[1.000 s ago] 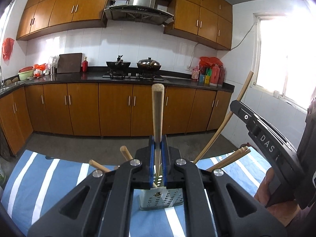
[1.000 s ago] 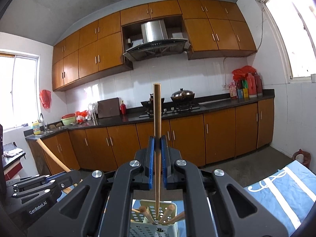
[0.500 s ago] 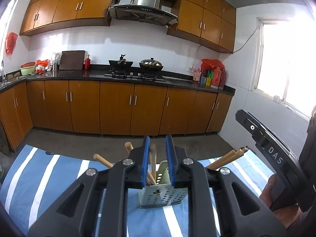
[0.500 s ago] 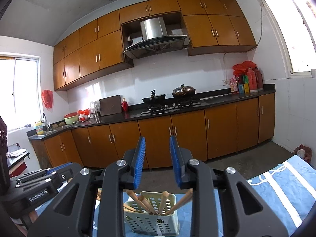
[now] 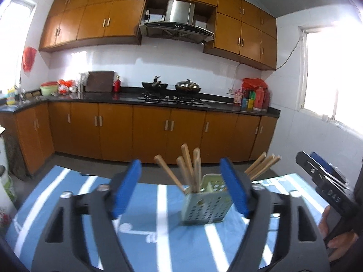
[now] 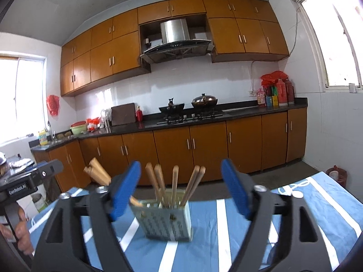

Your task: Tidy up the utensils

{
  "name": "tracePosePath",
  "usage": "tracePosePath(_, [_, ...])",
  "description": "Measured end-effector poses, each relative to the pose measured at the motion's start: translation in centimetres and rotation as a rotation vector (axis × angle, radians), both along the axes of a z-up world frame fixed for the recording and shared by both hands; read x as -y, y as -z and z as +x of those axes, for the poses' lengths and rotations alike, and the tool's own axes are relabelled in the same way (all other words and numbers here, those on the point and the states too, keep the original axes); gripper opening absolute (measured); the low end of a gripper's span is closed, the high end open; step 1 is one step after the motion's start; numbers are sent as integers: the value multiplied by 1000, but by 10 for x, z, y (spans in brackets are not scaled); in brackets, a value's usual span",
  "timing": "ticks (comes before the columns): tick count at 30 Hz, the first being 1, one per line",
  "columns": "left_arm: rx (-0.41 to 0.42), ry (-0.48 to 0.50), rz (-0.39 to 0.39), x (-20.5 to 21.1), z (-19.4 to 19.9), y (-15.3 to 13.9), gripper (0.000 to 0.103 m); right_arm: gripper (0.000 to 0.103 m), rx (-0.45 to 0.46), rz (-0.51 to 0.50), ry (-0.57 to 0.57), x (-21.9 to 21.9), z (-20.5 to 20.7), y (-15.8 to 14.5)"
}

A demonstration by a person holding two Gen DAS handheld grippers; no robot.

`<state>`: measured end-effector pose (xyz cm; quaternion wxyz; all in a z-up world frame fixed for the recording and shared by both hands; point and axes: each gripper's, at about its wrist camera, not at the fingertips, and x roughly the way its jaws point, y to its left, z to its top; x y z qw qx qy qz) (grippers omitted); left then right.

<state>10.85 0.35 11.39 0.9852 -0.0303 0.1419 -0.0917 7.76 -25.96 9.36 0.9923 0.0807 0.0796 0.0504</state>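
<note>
A pale green perforated utensil holder (image 5: 205, 204) (image 6: 168, 222) stands on the blue-and-white striped tablecloth (image 5: 68, 204). Several wooden chopsticks (image 5: 188, 167) (image 6: 174, 181) stand in it, and more lean out of its far compartment (image 5: 263, 165) (image 6: 97, 172). My left gripper (image 5: 180, 181) is in front of the holder, its jaws opening wide, blue pads touching nothing. My right gripper (image 6: 180, 181) faces the holder from the other side, also opening, with nothing held. In each view the holder shows beyond the gap between the pads.
The table's far edge drops to a grey floor before brown kitchen cabinets (image 5: 149, 131). A hand (image 5: 340, 242) holds the other gripper at the right edge. A red-wrapped container (image 6: 335, 174) stands on the floor, and a white one (image 5: 6, 185) stands left of the table.
Each gripper held a chopstick upright over the holder. Both have let go, the chopsticks now stand in the holder, and both grippers have drawn back with jaws spread wide.
</note>
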Motion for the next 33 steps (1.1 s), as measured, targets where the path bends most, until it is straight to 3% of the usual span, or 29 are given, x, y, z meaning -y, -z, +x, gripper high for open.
tracePosePath(3, [18,-32,49,-2,-17,9,95,96,-2,-45,-5,-10,-14,11])
tracePosePath(6, [20,-59,87,-2,-31,21,99,101,-8,-71,-8,-18,-25,21])
tracePosePath(18, [-8,-120,187,-4,-57,74,99,101,-145,-105,14,-35,-46,68])
tracePosePath(23, [-48,-113,174,-5,-59,91,99,101,-187,-71,27,-30,-51,84])
tracePosePath(33, [-89,-117,146,-4,-62,113,99,101,-188,-101,57,-32,-60,99])
